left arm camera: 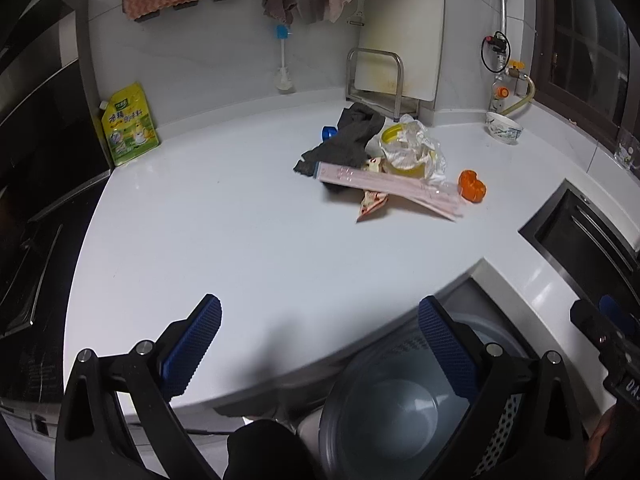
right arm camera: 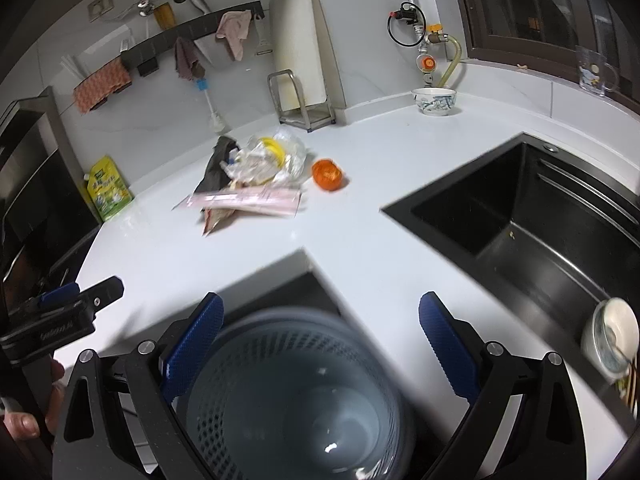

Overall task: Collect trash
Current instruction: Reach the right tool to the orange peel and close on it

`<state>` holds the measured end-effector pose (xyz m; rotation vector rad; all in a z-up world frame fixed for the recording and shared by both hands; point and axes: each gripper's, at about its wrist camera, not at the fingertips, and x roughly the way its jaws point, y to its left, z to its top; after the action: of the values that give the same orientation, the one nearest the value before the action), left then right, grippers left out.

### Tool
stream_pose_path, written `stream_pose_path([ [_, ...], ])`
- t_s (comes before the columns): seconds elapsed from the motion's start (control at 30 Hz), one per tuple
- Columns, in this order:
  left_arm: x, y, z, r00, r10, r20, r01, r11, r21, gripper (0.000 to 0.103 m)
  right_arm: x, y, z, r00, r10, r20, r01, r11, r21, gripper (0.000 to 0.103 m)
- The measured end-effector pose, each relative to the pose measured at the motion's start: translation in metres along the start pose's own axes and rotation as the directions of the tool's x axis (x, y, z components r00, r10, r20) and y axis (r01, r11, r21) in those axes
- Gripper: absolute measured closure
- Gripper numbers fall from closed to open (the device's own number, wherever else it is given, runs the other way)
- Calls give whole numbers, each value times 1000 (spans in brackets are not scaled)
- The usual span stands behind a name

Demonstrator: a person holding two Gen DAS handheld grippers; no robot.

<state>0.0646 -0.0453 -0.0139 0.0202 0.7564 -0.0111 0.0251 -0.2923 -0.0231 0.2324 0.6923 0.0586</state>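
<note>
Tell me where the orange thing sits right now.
The orange thing sits on the white counter, just right of the trash pile and left of the black sink.

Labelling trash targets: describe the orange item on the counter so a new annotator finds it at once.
Start at the white countertop and find the black sink; the trash pile lies further along the counter toward the back wall. The orange item sits on the pile's sink side, just beyond the crumpled clear plastic. It is small, rounded and translucent bright orange, the only orange thing on the counter.
</note>
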Motion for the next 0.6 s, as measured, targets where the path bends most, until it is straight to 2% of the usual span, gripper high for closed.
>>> stream_pose_path([
  [0.33,49,-16,35,999,-9,-37,7,999,-48,6,67,-12,67,1000,3,-15,-4,998,-61,9],
  [0.6,80,-21,52,998,8,-57,-12,997,-72,6,141,-24,105,996,12,-92,-22,994,-105,9],
])
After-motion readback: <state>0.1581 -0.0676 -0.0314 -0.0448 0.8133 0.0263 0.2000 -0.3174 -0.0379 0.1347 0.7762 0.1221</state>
